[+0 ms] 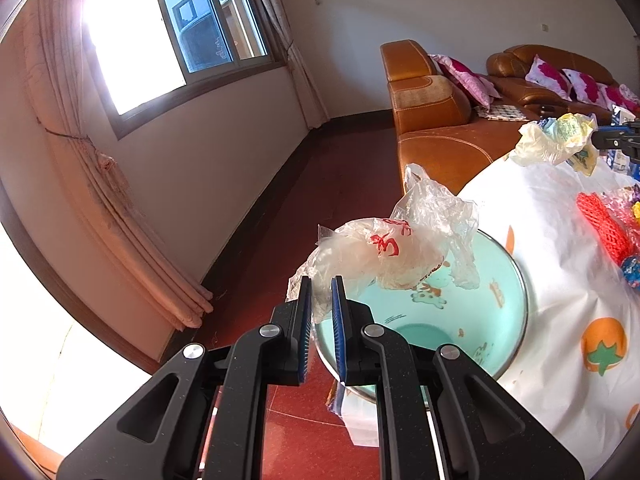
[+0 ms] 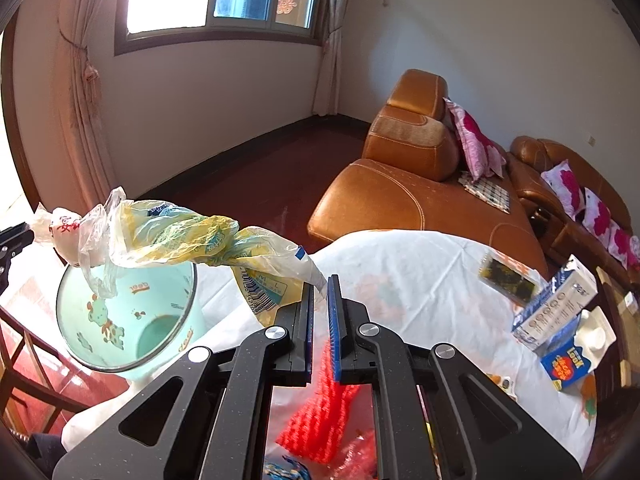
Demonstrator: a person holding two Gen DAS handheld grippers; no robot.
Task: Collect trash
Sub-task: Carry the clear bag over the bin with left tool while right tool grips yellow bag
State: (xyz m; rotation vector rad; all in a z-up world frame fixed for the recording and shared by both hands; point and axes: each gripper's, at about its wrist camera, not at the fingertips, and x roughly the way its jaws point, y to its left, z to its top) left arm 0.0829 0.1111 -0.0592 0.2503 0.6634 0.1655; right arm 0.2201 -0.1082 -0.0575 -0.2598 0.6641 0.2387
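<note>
My left gripper (image 1: 321,285) is shut on a crumpled clear plastic bag with red print (image 1: 384,254), which hangs over the mouth of a mint-green bin (image 1: 472,320) with cartoon animals. That clear bag (image 2: 60,228) shows at the left of the right wrist view, above the same bin (image 2: 120,316). My right gripper (image 2: 319,284) is shut on a yellow and white plastic wrapper (image 2: 192,240), stretched out leftward toward the bin. In the left wrist view this wrapper (image 1: 556,140) hangs at the far right from the right gripper's fingers (image 1: 616,138).
A table with a white fruit-print cloth (image 2: 420,280) holds red netting (image 2: 320,412), milk cartons (image 2: 556,308), (image 2: 576,352) and a dark snack packet (image 2: 506,276). An orange leather sofa (image 2: 400,196) with pink pillows stands behind. Red floor (image 1: 304,208) and curtains lie to the left.
</note>
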